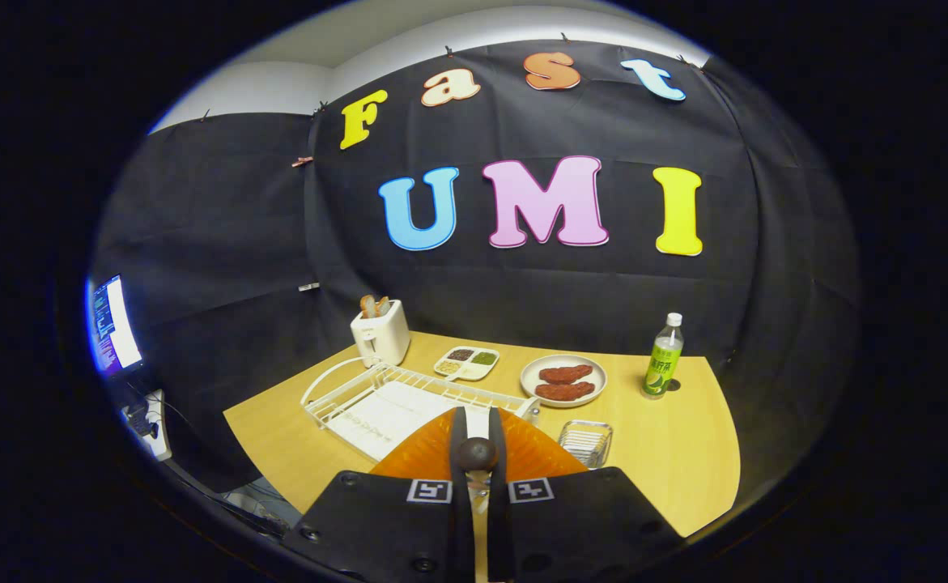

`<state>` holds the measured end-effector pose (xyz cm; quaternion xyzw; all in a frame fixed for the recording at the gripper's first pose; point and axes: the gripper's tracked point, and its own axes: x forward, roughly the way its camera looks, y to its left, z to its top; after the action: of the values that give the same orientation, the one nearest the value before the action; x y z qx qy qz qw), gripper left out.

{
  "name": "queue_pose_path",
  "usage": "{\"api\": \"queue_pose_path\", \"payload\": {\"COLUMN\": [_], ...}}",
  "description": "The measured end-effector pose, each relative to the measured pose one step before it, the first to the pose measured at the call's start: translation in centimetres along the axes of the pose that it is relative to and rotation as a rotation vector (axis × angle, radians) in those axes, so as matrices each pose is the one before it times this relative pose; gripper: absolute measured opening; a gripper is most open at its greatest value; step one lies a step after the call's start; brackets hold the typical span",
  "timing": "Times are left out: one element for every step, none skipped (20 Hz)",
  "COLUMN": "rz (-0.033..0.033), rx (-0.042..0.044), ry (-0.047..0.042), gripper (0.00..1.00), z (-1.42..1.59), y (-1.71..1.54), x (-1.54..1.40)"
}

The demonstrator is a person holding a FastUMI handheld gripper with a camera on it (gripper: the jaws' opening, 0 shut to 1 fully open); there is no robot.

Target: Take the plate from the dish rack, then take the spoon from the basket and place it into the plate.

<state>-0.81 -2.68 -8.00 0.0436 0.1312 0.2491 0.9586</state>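
Gripper [476,441] held above the near edge of the table [684,453], jaws nearly closed, pinching an orange plate [421,453] by its rim. Plate stands on edge between the fingers [459,437], fanning out left and right of them. A small dark round knob sits at the fingertips; can't tell what it is. Both fingers appear to press on the plate.

Rack [376,397], white wire, lies just beyond the plate, left of centre, and looks empty of dishes. So step one looks done: plate is out of the rack and lifted.

Small clear basket [585,441] just right of the plate, on the table; spoon inside not clearly visible.

Left to do, as I judge: set plate down flat, let go, fetch spoon from basket, put it in plate.

Other stuff: toaster [380,332] far left, condiment tray [466,363], dish of meat [563,380], green bottle [663,360] far right.
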Motion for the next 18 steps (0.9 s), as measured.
{"api": "queue_pose_path", "payload": {"rz": [0.01354,0.00661,0.00868,0.01501,0.00861,0.00721,0.00818,0.00616,0.01073,0.01105,0.01094,0.00531,0.00504,0.01183,0.00774,0.00183,0.00219,0.00428], "rx": [-0.00676,-0.00316,0.00354,0.00963,0.01140,0.00500,-0.00543,-0.00997,-0.01094,-0.01251,-0.01502,-0.01657,-0.01209,-0.00648,-0.00263,-0.00185,-0.00169,-0.00011], "ry": [0.00348,0.01045,0.01196,0.01131,0.01074,0.01105,0.01112,0.01146,0.00682,0.00647,0.00820,0.00870,0.00279,0.00665,0.00808,0.00837,0.00974,0.01041], "gripper": [0.10,0.10,0.10,0.11,0.11,0.10,0.10,0.10,0.10,0.11,0.10,0.11,0.11,0.11,0.10,0.10,0.10,0.11], "z": [-0.615,-1.007,-1.074,-0.967,-1.009,-0.944,-0.993,-1.005,-0.948,-0.900,-0.912,-0.894,-0.724,-0.816,-0.780,-0.635,-0.606,-0.706], "y": [1.471,1.275,1.206,1.290,0.961,0.805,0.708,0.533,0.483,0.529,0.409,0.302,0.149,0.325,0.087,0.121,0.041,0.118], "x": [0.102,0.139,0.249,0.419,0.484,0.442,0.584,0.626,0.714,0.688,0.756,0.528,0.549,0.533,0.379,0.117,0.147,-0.060]}}
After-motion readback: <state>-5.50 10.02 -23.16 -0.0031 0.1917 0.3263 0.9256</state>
